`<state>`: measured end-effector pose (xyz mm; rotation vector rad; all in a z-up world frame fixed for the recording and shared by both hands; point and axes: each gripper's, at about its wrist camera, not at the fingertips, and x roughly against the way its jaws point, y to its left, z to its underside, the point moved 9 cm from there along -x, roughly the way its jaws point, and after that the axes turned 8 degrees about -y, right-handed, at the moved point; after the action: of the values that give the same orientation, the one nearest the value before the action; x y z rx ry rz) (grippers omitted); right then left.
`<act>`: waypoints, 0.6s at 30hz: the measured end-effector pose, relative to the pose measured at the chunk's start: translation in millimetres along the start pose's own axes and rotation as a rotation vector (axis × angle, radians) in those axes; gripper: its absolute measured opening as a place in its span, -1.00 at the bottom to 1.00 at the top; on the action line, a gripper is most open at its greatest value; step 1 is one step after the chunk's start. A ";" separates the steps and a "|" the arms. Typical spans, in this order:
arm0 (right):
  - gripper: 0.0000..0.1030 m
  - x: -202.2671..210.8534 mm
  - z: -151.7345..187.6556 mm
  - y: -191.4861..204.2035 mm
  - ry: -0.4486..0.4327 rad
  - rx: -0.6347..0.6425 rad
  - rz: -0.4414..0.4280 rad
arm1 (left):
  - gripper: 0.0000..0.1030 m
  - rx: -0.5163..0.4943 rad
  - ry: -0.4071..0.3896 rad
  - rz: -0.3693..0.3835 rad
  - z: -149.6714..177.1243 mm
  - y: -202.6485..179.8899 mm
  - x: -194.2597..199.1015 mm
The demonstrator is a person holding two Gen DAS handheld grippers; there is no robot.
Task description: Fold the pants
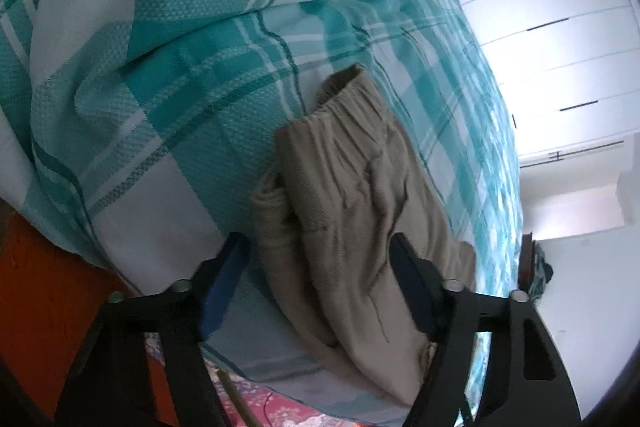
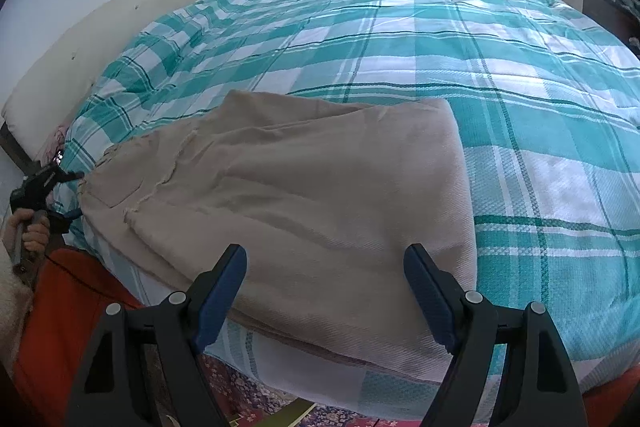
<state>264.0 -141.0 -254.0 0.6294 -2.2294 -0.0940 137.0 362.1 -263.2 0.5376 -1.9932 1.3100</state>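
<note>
Left hand-held gripper [image 1: 320, 279], lower frame, jaws partway apart astride the beige pants [image 1: 360, 195], not pinching. Right hand-held gripper [image 2: 325, 287] wide, empty. Pants folded mid-frame on checked bed [image 2: 520, 75]; another fold likely left.

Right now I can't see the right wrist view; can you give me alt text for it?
Folded beige pants lie near the front edge of a bed with a teal and white plaid cover. The right tool hovers open over their near edge, pads apart. At far left, a hand holds the left tool at the pants' other end.
</note>
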 end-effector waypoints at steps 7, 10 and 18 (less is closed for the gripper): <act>0.57 -0.8 -0.3 -1.5 -0.001 -0.008 -0.006 | -0.71 -0.025 -0.062 0.057 -1.4 -11.7 19.2; 0.57 1.2 -1.4 -1.6 -0.011 -0.007 -0.011 | -0.72 -0.056 -0.092 0.117 0.4 -38.5 38.0; 0.57 13.3 -12.8 -17.5 -0.071 -0.078 -0.018 | -0.73 -0.613 -0.073 0.297 84.0 -232.2 98.8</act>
<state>273.0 -160.8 -240.9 0.6114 -2.2766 -0.2145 196.6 193.5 -66.3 -0.0036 -2.4510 0.7662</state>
